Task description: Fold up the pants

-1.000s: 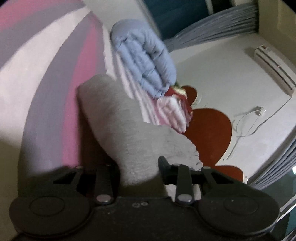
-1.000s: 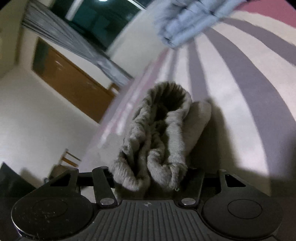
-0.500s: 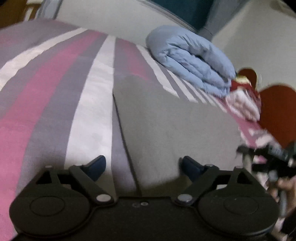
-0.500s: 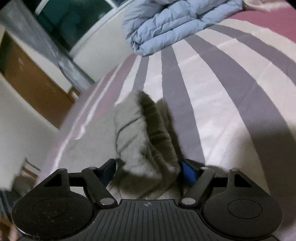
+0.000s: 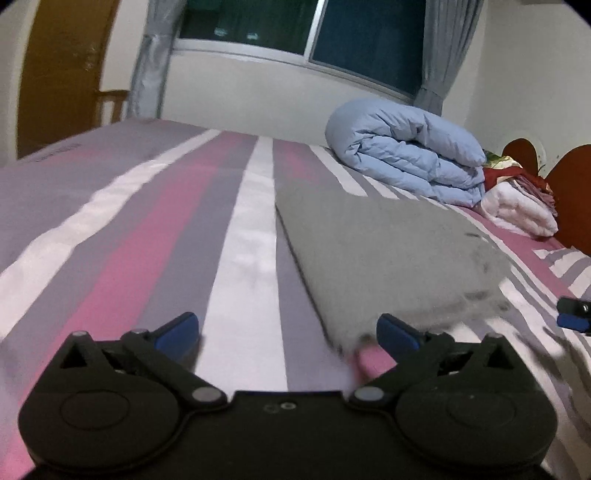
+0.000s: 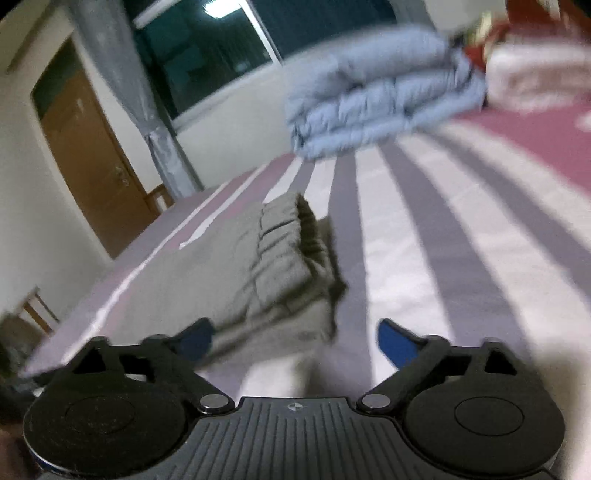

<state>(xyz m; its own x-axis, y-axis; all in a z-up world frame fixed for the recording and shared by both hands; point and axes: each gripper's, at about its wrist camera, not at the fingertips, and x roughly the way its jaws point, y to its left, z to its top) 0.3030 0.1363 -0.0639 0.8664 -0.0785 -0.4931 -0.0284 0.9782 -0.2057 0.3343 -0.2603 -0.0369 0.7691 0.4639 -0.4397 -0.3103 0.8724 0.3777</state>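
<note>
Striped bed (image 5: pixel 155 229): grey pants (image 5: pixel 384 254), blue duvet (image 5: pixel 406 155).

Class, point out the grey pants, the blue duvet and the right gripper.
grey pants (image 5: pixel 373 251): left wrist view, flat top face of the fold.
blue duvet (image 5: pixel 402 155): left wrist view, middle of the roll.
right gripper (image 6: pixel 295 341): right wrist view, midway between its fingertips.

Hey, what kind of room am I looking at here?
Most likely a bedroom: a bed with a striped sheet, a rolled blue duvet near a wooden headboard, and a curtained window. Grey pants lie folded on the bed.
</note>
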